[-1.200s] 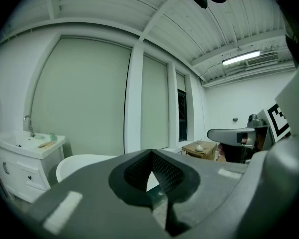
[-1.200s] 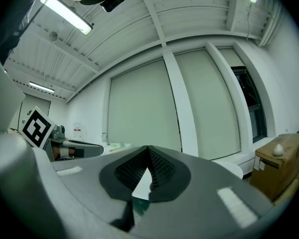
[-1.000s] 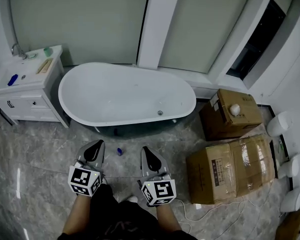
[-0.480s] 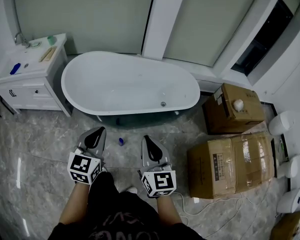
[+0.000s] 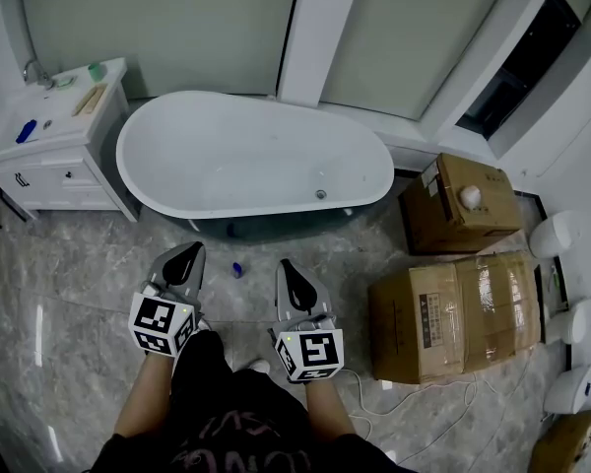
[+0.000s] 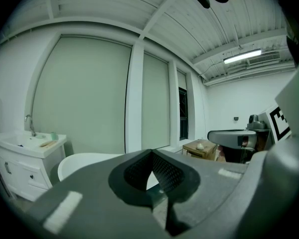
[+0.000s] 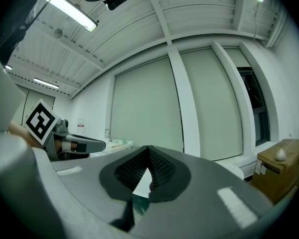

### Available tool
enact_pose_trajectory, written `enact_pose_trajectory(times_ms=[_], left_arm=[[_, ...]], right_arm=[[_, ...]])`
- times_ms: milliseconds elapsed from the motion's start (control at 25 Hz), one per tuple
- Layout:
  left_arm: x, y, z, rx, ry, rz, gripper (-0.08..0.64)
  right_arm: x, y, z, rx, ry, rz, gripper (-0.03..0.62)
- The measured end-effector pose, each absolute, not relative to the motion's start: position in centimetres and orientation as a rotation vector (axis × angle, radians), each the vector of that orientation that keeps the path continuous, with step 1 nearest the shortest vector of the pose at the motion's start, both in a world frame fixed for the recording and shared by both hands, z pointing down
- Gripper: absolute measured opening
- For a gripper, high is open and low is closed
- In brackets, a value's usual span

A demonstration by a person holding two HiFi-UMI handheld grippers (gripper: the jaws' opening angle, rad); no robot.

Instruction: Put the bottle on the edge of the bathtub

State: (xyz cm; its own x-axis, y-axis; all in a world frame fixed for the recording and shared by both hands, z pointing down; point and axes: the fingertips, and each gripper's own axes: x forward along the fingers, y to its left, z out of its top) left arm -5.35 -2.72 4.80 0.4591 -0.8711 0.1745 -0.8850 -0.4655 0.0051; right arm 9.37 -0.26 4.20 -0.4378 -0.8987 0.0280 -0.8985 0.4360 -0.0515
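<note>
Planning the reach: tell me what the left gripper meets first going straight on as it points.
The left gripper likely meets the near side of the white oval bathtub first; depth is unclear.

The bottle [image 5: 236, 270] lies on the floor [image 5: 74, 264] before the bathtub [image 5: 238, 154], which has a cabinet [image 5: 47, 177] left and boxes [image 5: 455, 308] right.

blue bottle [image 5: 236, 270] on floor [image 5: 79, 264] near bathtub [image 5: 246, 156]
</note>
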Motion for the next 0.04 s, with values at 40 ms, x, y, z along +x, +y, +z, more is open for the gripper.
enact_pose_trajectory(times_ms=[40], left_arm=[[-5.35,-2.77,4.93,2.599,-1.573,0.224,0.002]], right_arm=[[9.51,-0.34,4.32,-1.667,2.655,-0.093,0.012]])
